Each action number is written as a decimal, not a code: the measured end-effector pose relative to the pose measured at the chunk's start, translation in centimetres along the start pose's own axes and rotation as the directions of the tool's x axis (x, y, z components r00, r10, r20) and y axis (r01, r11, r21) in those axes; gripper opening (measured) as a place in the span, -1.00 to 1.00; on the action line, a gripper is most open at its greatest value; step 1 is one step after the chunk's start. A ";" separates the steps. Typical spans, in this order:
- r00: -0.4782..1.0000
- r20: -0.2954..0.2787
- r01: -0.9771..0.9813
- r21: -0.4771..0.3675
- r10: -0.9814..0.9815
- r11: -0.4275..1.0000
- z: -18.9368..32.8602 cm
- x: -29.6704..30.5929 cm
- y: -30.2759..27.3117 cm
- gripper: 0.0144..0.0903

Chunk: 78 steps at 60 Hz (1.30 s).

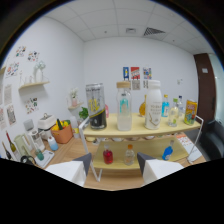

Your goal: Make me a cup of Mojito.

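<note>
The gripper (114, 167) is held with its fingers (82, 161) spread apart and nothing between them. Well beyond them stands a two-tier wooden shelf (140, 131). On its top tier, a dark can (96, 106) stands at one end, a clear bottle (124, 106) with a wooden cap stands at the centre, and a white bottle (153, 105) stands just beside that. Smaller bottles occupy the far end of the top tier. On the lower tier stands a red bottle (108, 155). Beside the shelf, past the can end, sits an orange basket (62, 133).
</note>
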 end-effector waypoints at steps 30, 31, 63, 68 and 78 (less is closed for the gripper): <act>0.999 -0.037 0.021 0.128 -0.016 0.992 10.6 -6.0 -11.4 0.90; 0.999 -0.041 0.023 0.126 -0.018 0.992 10.9 -6.0 -11.5 0.89; 0.996 -0.059 0.077 0.079 -0.072 0.994 14.8 -5.3 -11.6 0.01; 0.995 -0.043 0.091 0.082 -0.088 0.992 14.6 -5.4 -11.5 -0.01; 0.994 0.016 0.104 0.147 -0.108 0.984 11.7 -5.9 -12.9 -0.02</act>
